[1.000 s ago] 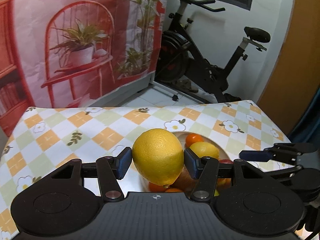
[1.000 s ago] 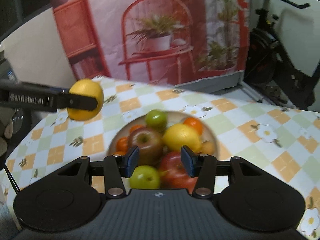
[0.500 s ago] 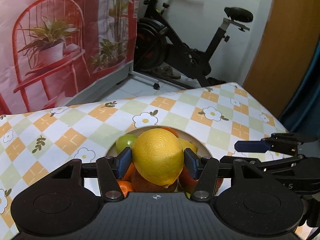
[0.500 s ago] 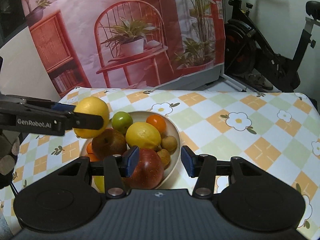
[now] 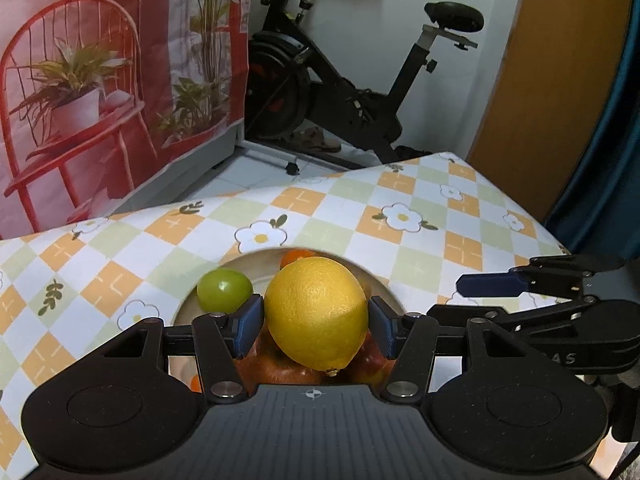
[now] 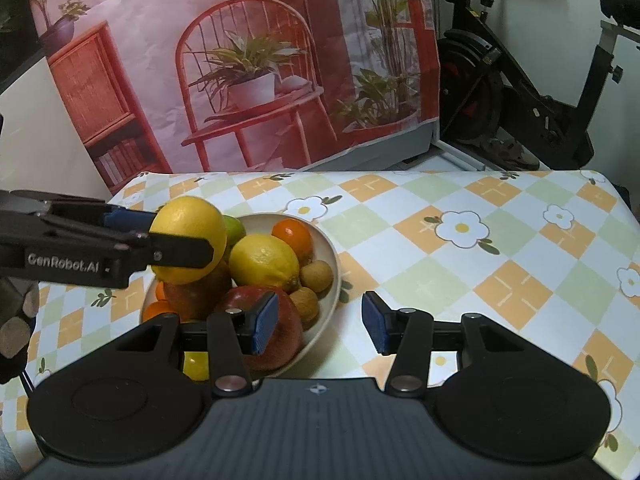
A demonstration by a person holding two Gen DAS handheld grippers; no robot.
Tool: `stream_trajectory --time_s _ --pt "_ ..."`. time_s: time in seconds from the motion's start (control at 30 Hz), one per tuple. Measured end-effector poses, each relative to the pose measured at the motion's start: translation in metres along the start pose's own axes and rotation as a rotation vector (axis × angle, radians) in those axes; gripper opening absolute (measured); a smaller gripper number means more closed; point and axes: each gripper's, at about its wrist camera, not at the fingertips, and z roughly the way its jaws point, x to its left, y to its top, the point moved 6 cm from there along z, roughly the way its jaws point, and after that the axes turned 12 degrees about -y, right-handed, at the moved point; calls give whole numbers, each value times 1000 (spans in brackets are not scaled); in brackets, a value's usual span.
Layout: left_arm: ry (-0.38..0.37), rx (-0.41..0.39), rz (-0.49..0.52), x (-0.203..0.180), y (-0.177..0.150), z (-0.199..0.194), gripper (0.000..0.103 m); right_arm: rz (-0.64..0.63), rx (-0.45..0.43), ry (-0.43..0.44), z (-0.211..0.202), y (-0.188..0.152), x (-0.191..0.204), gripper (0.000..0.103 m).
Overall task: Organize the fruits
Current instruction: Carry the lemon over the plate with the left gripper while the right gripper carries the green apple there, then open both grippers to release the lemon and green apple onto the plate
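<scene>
My left gripper (image 5: 316, 322) is shut on a yellow lemon (image 5: 317, 312) and holds it just above the fruit bowl (image 5: 256, 260). The right wrist view shows that lemon (image 6: 188, 236) in the left gripper (image 6: 180, 236) over the bowl (image 6: 332, 264), which holds a second lemon (image 6: 264, 262), a red apple (image 6: 280, 332), a brownish apple (image 6: 200, 296), a green fruit (image 6: 234, 228), an orange (image 6: 292, 234) and small brown fruits (image 6: 316, 276). My right gripper (image 6: 318, 326) is open and empty, at the bowl's near right rim.
The table has a checked flower-print cloth (image 6: 480, 264). A printed backdrop (image 6: 240, 64) stands behind its far edge, with an exercise bike (image 6: 532, 92) on the floor to the right. The right gripper's arm (image 5: 540, 284) shows right of the bowl in the left wrist view.
The left gripper has carried the lemon right, over the bowl, and lowered it toward the fruit. The right gripper has drawn back and shifted right, off the pile.
</scene>
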Motion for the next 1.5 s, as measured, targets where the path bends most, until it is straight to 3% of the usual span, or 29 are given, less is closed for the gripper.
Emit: stream_trajectory --time_s 0.47,0.97,1.1,1.2,1.37,1.43,1.5 --pt "-44 28 29 -9 0 9 60 5 10 -4 1 -3 -5 50" --pt "-25 16 27 -10 -1 -3 61 9 9 -2 1 -3 -9 50" --pt "-3 -12 -8 -7 -3 -18 67 7 -3 0 -5 0 -5 50" --pt "20 -49 -43 -4 -5 -38 68 3 -14 2 -11 3 0 54" --pt "86 -135 -95 -4 -10 -78 87 7 -47 6 -30 11 11 76" --pt "119 -154 -101 -7 -11 -92 87 13 -60 16 -38 14 15 86" --pt "155 -157 -106 -10 -13 -104 87 16 -72 7 -47 15 19 88"
